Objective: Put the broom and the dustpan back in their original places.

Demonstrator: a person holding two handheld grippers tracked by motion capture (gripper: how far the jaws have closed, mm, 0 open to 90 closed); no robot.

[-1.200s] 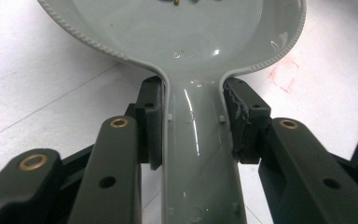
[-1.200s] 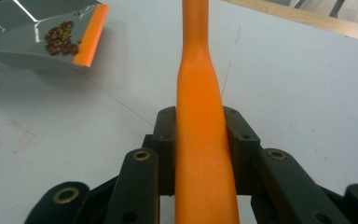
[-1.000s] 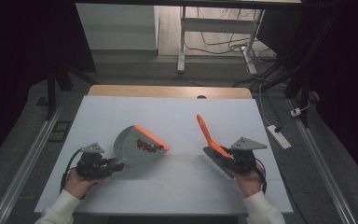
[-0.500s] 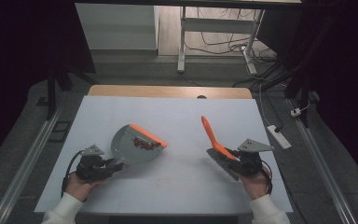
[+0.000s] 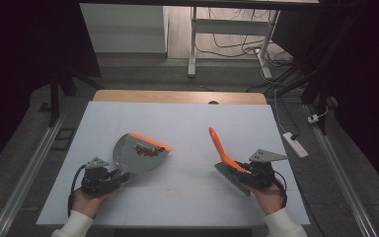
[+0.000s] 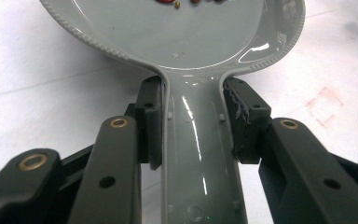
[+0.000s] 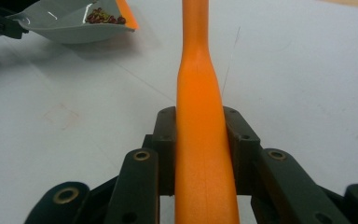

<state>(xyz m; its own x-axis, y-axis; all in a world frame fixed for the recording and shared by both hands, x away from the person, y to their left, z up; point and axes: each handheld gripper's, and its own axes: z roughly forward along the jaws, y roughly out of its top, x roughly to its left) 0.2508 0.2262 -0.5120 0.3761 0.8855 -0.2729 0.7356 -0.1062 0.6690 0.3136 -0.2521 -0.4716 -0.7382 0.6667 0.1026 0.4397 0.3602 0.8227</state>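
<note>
The grey plastic dustpan with an orange lip (image 5: 138,152) is pinched by its handle between the pads of the left gripper (image 6: 193,121), its pan lying just ahead of the jaws. Small dark red bits, perhaps beans (image 5: 145,149), are heaped against the lip. The orange-handled brush (image 5: 223,154) is clamped by the right gripper (image 7: 200,140), its handle running forward past the jaws. The white table (image 5: 187,123) between the two tools is kept bare.

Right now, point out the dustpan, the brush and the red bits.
dustpan (image 5: 128,157): high view, bare grey pan floor.
brush (image 5: 218,143): high view, orange handle.
red bits (image 5: 147,149): high view, middle of the pile by the dustpan's orange lip.
</note>
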